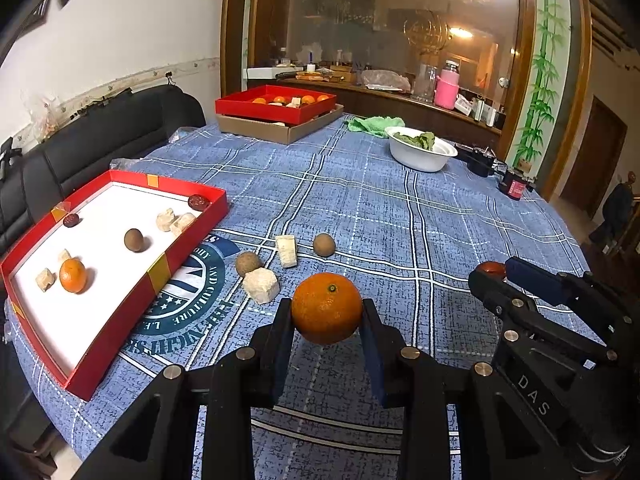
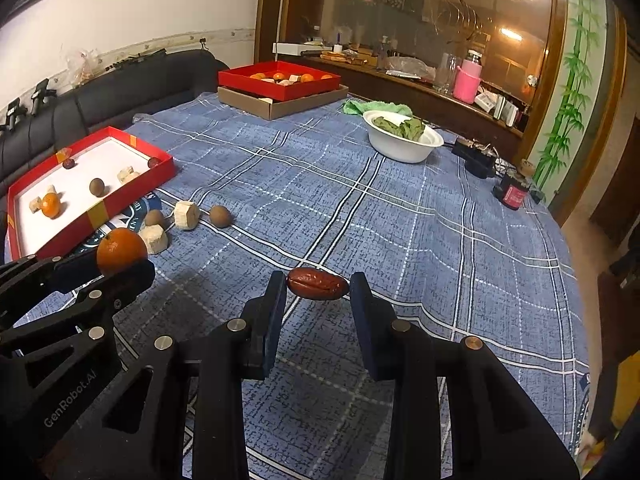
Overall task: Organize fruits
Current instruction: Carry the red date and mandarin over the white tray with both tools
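Observation:
An orange point(image 1: 326, 308) hangs above the blue checked cloth, with my left gripper point(image 1: 326, 314) shut on it. My right gripper point(image 2: 318, 285) is shut on a red date point(image 2: 317, 283), held end to end over the cloth. In the left wrist view the right gripper point(image 1: 494, 270) shows at the right with the date point(image 1: 491, 267). The right wrist view has the left gripper point(image 2: 120, 258) and its orange point(image 2: 121, 250) at the left. The near red tray point(image 1: 132, 296) to the left holds an orange point(image 1: 73, 275), a brown longan point(image 1: 133, 239), dates and pale chunks. Two longans point(image 1: 324, 244) point(image 1: 247, 263) and pale chunks point(image 1: 261, 285) lie loose beside it.
A second red tray point(image 1: 240, 106) with oranges sits on a cardboard box point(image 1: 280, 130) at the far side. A white bowl point(image 1: 420, 158) with green leaves and a green cloth point(image 1: 374, 125) lie far right. A black sofa point(image 1: 100, 132) runs along the left; small dark devices point(image 1: 516, 186) sit near the right edge.

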The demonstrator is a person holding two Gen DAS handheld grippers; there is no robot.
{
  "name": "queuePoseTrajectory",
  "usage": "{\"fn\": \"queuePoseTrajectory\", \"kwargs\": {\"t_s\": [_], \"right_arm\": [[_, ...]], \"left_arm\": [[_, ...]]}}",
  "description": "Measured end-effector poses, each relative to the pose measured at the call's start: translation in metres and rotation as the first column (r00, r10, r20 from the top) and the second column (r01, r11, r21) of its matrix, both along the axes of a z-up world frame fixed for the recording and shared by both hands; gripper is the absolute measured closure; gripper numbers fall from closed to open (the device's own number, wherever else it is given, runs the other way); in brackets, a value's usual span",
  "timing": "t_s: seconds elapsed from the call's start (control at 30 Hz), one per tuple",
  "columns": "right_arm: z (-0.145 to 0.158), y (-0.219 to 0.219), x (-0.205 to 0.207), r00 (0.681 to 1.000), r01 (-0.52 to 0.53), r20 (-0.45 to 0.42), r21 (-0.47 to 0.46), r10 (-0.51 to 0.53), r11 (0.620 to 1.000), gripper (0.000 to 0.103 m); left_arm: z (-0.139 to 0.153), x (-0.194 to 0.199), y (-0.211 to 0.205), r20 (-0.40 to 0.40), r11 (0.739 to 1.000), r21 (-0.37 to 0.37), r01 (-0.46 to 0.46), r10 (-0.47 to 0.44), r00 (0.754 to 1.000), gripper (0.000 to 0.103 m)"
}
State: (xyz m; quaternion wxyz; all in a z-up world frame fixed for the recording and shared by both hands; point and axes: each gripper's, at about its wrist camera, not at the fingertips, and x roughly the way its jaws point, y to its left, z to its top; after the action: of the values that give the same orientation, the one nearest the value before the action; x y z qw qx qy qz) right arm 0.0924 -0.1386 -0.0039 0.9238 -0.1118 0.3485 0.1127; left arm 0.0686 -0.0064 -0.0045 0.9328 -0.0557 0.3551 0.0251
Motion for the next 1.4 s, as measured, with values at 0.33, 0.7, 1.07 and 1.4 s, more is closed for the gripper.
{"fn": "queuePoseTrajectory", "kwargs": {"t_s": [0.33,0.7,1.07,1.4], "right_arm": [[0.006,0.002,-0.005,0.999,0.008,0.033,-0.02,-0.007,1.0,0.072],[0.015,0.01,-0.009,0.998,0.01,0.07,-0.064,-0.005,0.998,0.072],[0.021,0.034,-0.009,0.995,-0.037,0.085,-0.097,0.045,0.995,0.072],[0.023,0.064,-0.004,0.992,-0.118,0.045,-0.071,0.121,0.991,0.071]], "left_arm": [[0.005,-0.004,-0.003,0.012,1.0,0.009,-0.001,0.001,1.0,0.072],[0.012,-0.009,0.0,0.041,0.999,0.023,-0.027,0.026,0.999,0.072],[0.02,-0.012,0.019,0.062,0.997,0.023,-0.079,0.078,0.995,0.072],[0.022,-0.016,0.058,0.066,0.986,0.003,-0.169,0.169,0.983,0.072]]}}
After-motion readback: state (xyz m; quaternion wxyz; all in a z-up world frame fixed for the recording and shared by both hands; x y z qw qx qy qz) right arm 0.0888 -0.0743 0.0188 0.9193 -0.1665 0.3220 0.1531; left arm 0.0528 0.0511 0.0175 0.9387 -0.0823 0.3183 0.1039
